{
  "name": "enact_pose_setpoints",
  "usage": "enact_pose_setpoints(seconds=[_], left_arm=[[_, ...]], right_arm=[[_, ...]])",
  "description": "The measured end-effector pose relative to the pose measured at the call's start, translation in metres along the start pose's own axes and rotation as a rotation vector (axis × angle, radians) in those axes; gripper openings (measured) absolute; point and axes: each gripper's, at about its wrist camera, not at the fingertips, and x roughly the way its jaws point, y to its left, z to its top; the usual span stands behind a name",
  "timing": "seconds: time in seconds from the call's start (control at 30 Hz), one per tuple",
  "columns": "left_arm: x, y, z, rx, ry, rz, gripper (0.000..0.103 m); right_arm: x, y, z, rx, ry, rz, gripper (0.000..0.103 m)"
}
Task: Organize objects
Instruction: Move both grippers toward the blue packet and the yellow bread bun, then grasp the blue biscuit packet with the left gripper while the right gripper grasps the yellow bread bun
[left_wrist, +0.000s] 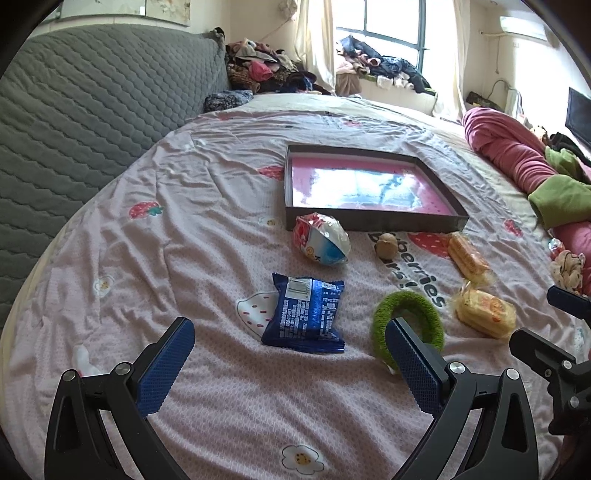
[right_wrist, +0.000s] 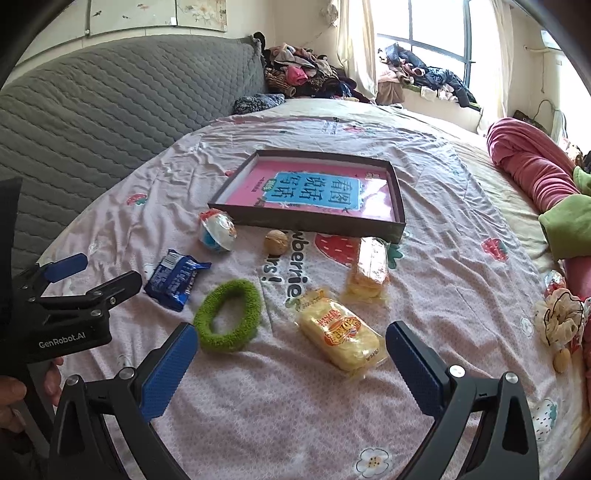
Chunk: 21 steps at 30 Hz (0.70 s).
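A dark shallow tray (left_wrist: 373, 221) (right_wrist: 314, 220) with a pink book inside lies mid-bed. In front of it sit a red-white-blue egg-shaped packet (left_wrist: 322, 240) (right_wrist: 218, 230), a walnut (left_wrist: 386, 245) (right_wrist: 276, 242), a blue snack pack (left_wrist: 304, 314) (right_wrist: 175, 278), a green fuzzy ring (left_wrist: 408, 325) (right_wrist: 229, 315) and two yellow cracker packs (left_wrist: 485, 312) (right_wrist: 341, 334), (left_wrist: 467, 256) (right_wrist: 369, 267). My left gripper (left_wrist: 290, 369) is open just short of the blue pack. My right gripper (right_wrist: 291, 369) is open, the near cracker pack between its fingers.
A grey quilted headboard (left_wrist: 92, 99) runs along the left. Piled clothes (left_wrist: 266, 70) lie at the far end by the window. A rolled pink and green blanket (right_wrist: 535, 173) borders the right side, with a flowery scrunchie (right_wrist: 557, 317) near it. A hand (right_wrist: 14, 391) holds the left gripper.
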Motion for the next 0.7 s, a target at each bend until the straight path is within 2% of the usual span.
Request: enact_pose_setpoints(seconds=[0.4,0.7], left_arm=[[0.037,0.000,-0.002,0.009,0.053,-0.002,0.103],[0.058,-0.001,-0.001,0.013,0.073,0.003,0.103]], right_arm=[[0.030,-0.024,-0.003,0.012,0.064,-0.033,0.102],[0.054,-0.035,-0.005,0.012,0.119,-0.036,0.093]])
